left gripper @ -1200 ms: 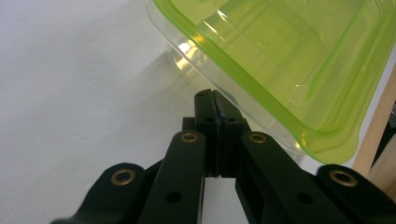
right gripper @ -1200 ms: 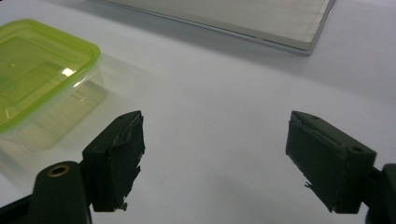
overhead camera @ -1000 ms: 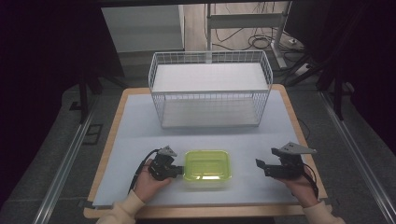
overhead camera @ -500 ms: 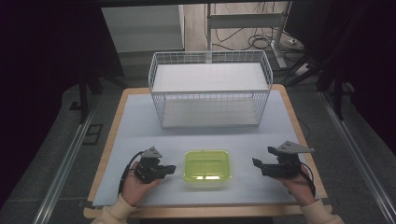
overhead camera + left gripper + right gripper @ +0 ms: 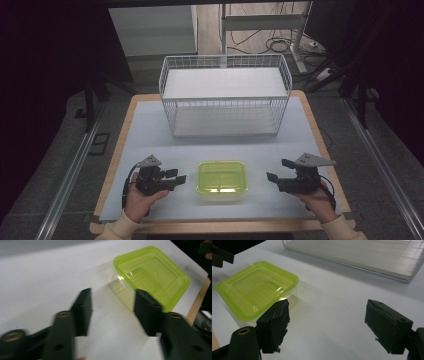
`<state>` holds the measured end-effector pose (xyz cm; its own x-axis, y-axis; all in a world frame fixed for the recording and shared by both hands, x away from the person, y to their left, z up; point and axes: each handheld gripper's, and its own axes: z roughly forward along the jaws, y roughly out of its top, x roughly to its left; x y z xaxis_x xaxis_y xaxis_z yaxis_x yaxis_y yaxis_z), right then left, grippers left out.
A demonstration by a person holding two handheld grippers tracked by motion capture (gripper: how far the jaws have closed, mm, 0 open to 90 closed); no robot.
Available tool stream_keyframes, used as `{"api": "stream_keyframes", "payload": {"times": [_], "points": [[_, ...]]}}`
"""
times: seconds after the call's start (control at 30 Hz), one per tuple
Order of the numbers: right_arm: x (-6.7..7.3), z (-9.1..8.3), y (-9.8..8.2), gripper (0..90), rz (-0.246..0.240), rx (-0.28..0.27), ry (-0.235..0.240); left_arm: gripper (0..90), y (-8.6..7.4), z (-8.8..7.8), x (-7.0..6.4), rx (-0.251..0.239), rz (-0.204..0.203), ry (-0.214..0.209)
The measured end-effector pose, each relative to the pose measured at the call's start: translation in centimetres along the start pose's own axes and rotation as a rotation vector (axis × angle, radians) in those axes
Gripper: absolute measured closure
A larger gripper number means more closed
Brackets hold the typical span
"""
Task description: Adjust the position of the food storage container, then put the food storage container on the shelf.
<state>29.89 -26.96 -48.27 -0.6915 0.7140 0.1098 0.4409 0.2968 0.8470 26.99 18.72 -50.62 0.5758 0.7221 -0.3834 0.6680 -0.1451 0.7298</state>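
So the green-lidded plastic container is sitting on the counter near the front edge, right between the two hands. The left hand-held gripper is hovering just beside the container's left side, not touching it; its jaws have just been opening and there's nothing between them. The right hand-held gripper is hanging a bit off the container's right side, jaws spread wide and gripping nothing. Behind all that, a white wire basket is standing farther back on the counter.
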Motion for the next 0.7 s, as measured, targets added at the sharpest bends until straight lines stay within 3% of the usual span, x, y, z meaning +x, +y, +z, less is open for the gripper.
{"api": "stream_keyframes", "payload": {"times": [0.13,0.2,0.33,0.47,0.53,0.7], "points": [[0.4,0.0,0.1,19.4,0.014,-0.001,0.038,32.8,0.2,-0.1,-0.2,-0.003,-0.019,-0.017],[0.5,0.0,0.1,19.4,0.03,0.012,0.057,33.4,0.3,0.0,-0.3,0.006,-0.021,-0.044],[1.0,0.1,0.1,18.9,0.034,0.013,0.088,34.0,0.5,0.4,-0.7,0.019,-0.009,-0.054],[1.6,0.2,0.2,18.5,0.041,0.007,0.11,31.5,0.5,0.6,-1.0,0.029,-0.028,-0.08],[1.8,0.5,0.3,18.5,0.041,0.007,0.126,31.0,0.6,0.8,-1.1,0.03,-0.051,-0.112],[2.5,1.1,0.1,22.5,0.086,0.026,0.179,31.1,1.0,1.4,-1.4,0.037,-0.05,-0.14]]}}
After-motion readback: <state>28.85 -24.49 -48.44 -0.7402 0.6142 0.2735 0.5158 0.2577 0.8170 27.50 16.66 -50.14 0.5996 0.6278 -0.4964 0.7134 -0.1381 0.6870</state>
